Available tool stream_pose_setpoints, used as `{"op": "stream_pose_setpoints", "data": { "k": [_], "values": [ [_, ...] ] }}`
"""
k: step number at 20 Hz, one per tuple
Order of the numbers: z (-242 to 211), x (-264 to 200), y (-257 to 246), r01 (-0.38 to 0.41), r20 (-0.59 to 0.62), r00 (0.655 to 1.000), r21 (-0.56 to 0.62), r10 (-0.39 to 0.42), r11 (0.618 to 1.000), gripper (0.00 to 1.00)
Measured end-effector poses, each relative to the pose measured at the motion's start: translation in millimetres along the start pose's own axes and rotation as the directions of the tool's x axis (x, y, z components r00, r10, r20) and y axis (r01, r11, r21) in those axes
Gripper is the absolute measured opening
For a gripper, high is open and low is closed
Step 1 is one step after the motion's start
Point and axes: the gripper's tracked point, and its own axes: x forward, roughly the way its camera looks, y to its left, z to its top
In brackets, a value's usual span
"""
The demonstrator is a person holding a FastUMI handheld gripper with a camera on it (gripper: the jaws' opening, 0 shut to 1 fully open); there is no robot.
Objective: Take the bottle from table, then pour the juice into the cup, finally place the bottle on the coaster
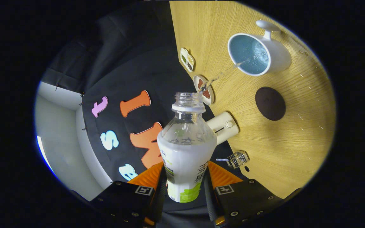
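My gripper is shut on an uncapped clear bottle with a white and green label, both fingers pressing its lower body. The whole view is rolled, so the bottle is tipped toward the table. A thin clear stream leaves the bottle's mouth and arcs into the white cup, whose blue inside holds liquid. The cup stands on the wooden table, its handle on the far side. A round dark brown coaster lies on the table between the cup and my fingers, off to the side of the bottle.
Along the table's edge by the booth wall stand a small compartmented dish, a small round dish with brown contents, a cream cylindrical device and a small clear ridged object. Droplets speckle the wood near the cup.
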Motion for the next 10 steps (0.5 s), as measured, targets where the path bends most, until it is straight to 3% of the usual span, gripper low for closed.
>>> {"op": "stream_pose_setpoints", "data": {
  "k": [10],
  "values": [
    [16,-2,7,-0.031,0.043,0.999,0.058,0.029,0.998,0.57]
  ]
}}
